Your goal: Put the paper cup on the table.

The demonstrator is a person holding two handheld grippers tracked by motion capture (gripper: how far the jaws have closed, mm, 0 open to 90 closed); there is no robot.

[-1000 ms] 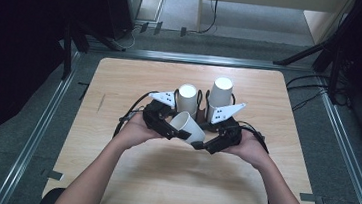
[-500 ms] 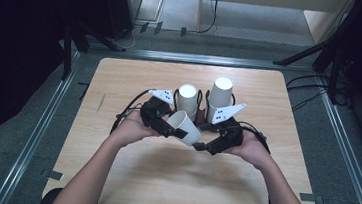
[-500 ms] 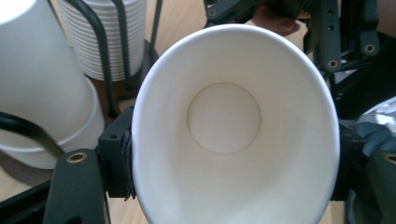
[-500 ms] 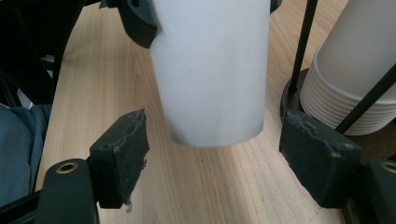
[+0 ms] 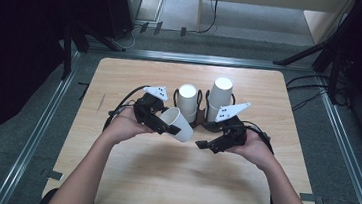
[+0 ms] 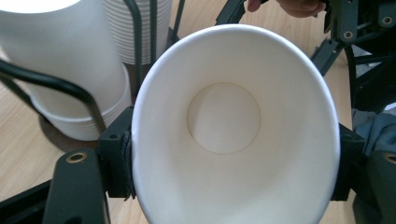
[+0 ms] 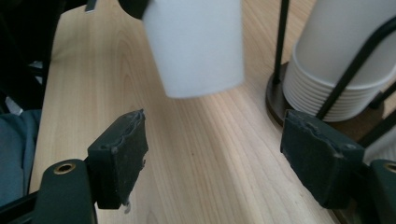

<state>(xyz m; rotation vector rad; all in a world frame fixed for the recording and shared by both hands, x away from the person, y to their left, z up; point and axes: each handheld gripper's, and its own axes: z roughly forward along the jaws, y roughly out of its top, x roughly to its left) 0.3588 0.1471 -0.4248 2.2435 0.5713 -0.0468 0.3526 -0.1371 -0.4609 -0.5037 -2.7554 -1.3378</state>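
Note:
A white paper cup point(image 5: 179, 124) lies on its side in the air, its open mouth point(image 6: 233, 140) squeezed oval. My left gripper point(image 5: 168, 127) is shut on it near the rim, one pad point(image 6: 116, 158) on each side. My right gripper point(image 5: 202, 144) stands open just short of the cup's base point(image 7: 196, 46). Its jaws have just been opening, and nothing is between the pads point(image 7: 123, 149). Behind both, two stacks of upside-down white cups point(image 5: 187, 101) point(image 5: 219, 96) stand in a black wire holder point(image 5: 200, 124).
The light wooden table point(image 5: 176, 182) has free room in front of the hands and at both sides. A metal frame point(image 5: 41, 128) runs along its edges. The cup stacks point(image 6: 65, 70) point(image 7: 336, 70) stand close behind both grippers.
The right gripper's jaws have widened and stand off the cup's base. The left gripper has drawn the cup slightly to the left.

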